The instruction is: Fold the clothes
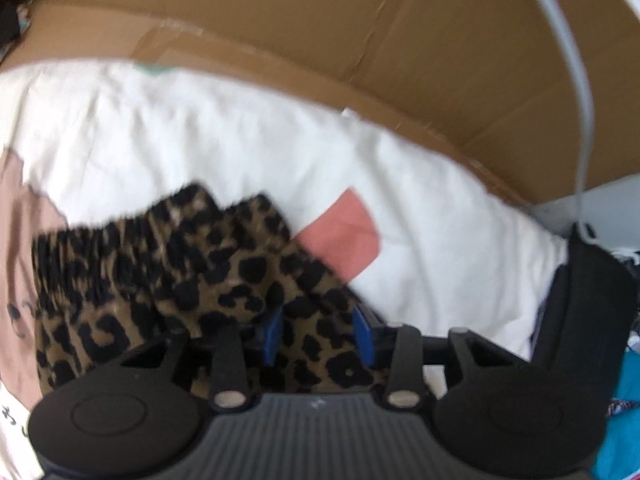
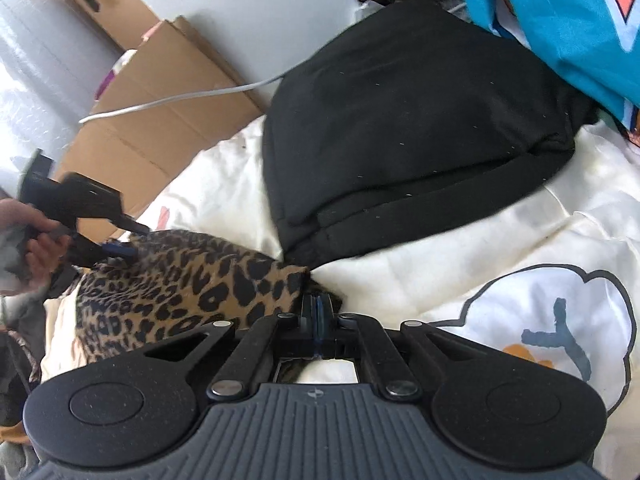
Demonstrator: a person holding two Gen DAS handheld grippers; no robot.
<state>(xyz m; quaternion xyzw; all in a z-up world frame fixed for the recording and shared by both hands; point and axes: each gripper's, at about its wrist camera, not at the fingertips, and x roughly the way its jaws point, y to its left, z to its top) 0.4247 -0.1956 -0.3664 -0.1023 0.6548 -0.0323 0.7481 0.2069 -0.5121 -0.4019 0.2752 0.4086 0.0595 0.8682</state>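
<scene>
Two blue pads of the left gripper (image 1: 318, 334) stand partly apart with the leopard-print garment (image 1: 168, 280) bunched between them, over a white sheet (image 1: 200, 136) beside a cardboard box (image 1: 360, 32). From the right wrist, the right gripper (image 2: 318, 316) is pinched closed on the garment's corner, which lies stretched across the sheet toward the left gripper in a hand (image 2: 36, 244), with a black garment (image 2: 416, 128) just behind.

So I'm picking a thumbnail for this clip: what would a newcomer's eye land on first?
The brown-and-black leopard-print garment stands out first, lying on the cream-white printed cloth and held between both grippers: the right gripper is shut on one end, and the left gripper has fabric between its blue fingers. Next comes the big folded black garment behind it, with the bright turquoise garment at the top right.
</scene>
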